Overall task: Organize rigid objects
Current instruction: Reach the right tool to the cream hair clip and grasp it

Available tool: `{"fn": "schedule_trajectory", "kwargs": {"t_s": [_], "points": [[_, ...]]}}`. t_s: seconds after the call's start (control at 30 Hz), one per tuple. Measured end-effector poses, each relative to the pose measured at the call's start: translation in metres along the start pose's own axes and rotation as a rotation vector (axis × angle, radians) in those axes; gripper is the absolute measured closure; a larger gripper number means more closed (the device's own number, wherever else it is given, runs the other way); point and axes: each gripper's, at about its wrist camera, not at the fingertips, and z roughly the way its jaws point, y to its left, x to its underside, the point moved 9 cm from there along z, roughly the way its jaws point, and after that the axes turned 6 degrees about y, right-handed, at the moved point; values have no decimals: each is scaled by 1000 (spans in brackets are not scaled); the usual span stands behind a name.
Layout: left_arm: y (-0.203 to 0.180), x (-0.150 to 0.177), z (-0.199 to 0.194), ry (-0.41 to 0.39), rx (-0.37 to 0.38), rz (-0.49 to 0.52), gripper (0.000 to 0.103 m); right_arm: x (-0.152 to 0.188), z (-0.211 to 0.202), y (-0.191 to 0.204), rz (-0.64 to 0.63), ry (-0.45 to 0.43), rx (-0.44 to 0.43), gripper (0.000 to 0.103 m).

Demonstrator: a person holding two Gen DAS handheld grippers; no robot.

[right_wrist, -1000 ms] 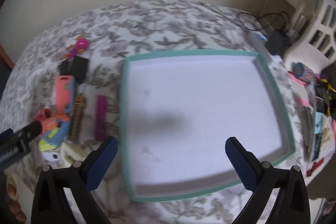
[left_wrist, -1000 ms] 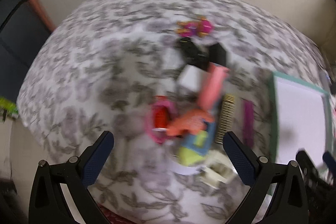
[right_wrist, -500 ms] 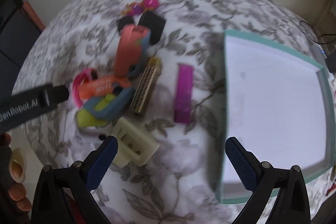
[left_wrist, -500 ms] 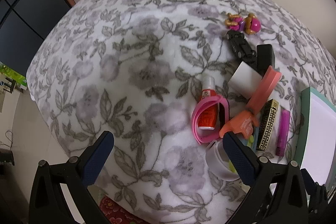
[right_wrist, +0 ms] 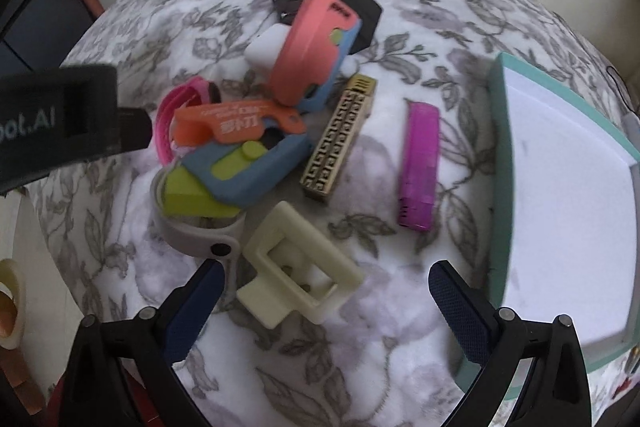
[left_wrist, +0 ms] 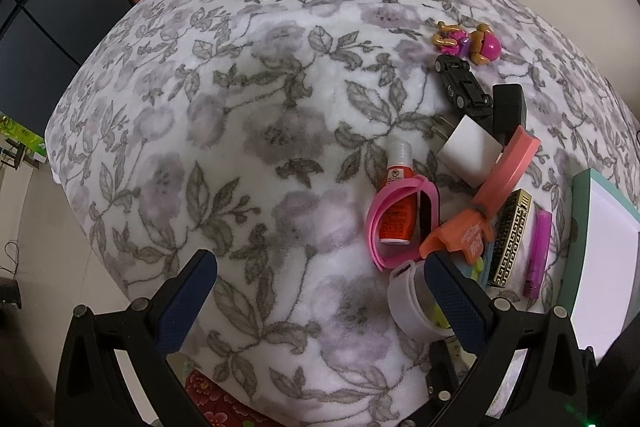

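A pile of small items lies on the flowered blanket (left_wrist: 240,131). In the right wrist view a cream clip (right_wrist: 296,267) lies just ahead of my open right gripper (right_wrist: 328,307), nothing between the fingers. Beyond it are a gold patterned box (right_wrist: 340,139), a magenta lighter (right_wrist: 418,167), a blue and lime toy (right_wrist: 240,167), an orange tool (right_wrist: 236,123) and a salmon case (right_wrist: 312,47). My left gripper (left_wrist: 320,287) is open over bare blanket. Its right finger sits beside a white round container (left_wrist: 412,303), a pink band (left_wrist: 400,219) and an orange bottle (left_wrist: 394,211).
A teal-rimmed white tray (right_wrist: 500,167) lies right of the pile, also at the edge of the left wrist view as the tray (left_wrist: 580,227). A black toy car (left_wrist: 460,83) and a pink and gold toy (left_wrist: 468,41) sit at the far end. The blanket drops off at the left.
My right gripper swung left from over the tray to the pile, and the cream clip now lies just ahead of it. My left gripper shifted left of the pile and closer.
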Motion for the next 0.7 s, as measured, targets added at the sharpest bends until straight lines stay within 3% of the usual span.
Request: {"fn": "schedule_trajectory", "kwargs": {"t_s": [0.13, 0.3, 0.7], "points": [[-1, 0, 2, -4, 0, -2, 0, -1, 8, -10, 25, 20, 21, 1], [-1, 0, 6, 12, 7, -11, 0, -4, 3, -32, 129, 9, -45, 10], [-19, 4, 4, 20, 37, 25, 0, -6, -2, -42, 144, 11, -74, 36]]}}
